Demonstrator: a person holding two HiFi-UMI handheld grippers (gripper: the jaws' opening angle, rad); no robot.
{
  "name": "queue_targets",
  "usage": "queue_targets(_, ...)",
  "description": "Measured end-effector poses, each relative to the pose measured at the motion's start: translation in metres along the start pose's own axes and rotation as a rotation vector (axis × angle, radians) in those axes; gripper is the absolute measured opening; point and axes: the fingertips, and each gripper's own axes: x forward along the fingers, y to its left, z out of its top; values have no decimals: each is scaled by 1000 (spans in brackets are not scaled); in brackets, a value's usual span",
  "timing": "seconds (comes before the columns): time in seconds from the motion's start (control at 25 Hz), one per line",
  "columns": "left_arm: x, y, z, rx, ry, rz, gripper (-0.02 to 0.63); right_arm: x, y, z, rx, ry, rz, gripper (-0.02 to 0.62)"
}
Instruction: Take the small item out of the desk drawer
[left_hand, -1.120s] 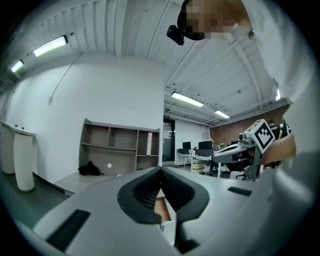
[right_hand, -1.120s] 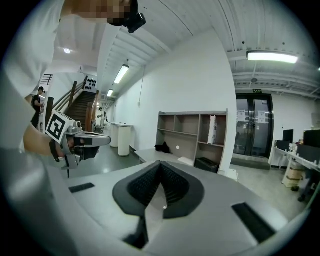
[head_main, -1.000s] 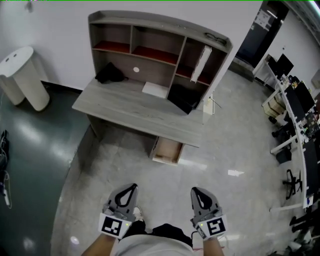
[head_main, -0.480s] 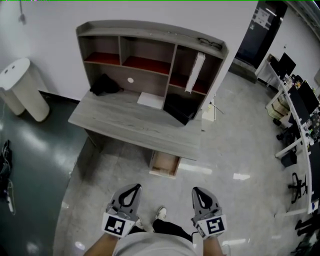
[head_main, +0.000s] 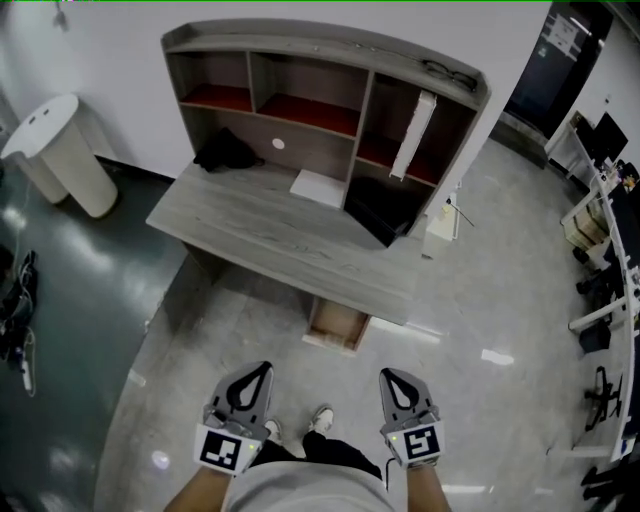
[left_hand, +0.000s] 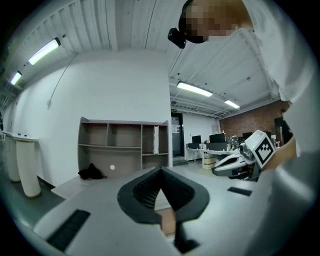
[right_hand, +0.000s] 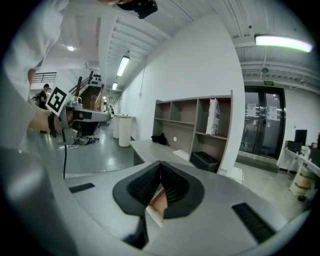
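Approach stage, by my judgement. Both grippers are low by the person's body, well apart from the grey wood-grain desk with a shelf hutch (head_main: 260, 235). Left gripper (head_main: 262, 372): fingers pressed together, nothing between them. Right gripper (head_main: 388, 377): fingers also pressed together, empty.

The light wooden drawer (head_main: 335, 345) is pulled out under the right end of the desktop, its rear part tucked beneath the desk edge. The small item should be inside, but it cannot be made out from here.

To do this well:
- Walk up to the right end and look straight down into the drawer to find the item.
- Spread one gripper's fingers before reaching in.
- Come down from above, clear of the overhanging desktop edge and the drawer walls.
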Motion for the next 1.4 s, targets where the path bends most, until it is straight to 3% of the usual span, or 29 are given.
queue_targets(0.28,2,4,-33,-17,61,48,17,50,5,-58,-40,98,96,24)
queue_targets(0.52,5,5,-52,-40,107,69,17,110,16,-126,-171,236,205,26)
queue_targets(0.64,-1,6,-66,-40,150,86,17,137,25,-169,-213,319,260,101)
queue_targets(1.0,-30,20,-110,-105,242,200,17,204,38,-272,-352,533,366,127)
queue_targets(1.4,-49,36,-133,-134,301,299,17,247,47,-340,-431,672,443,173)
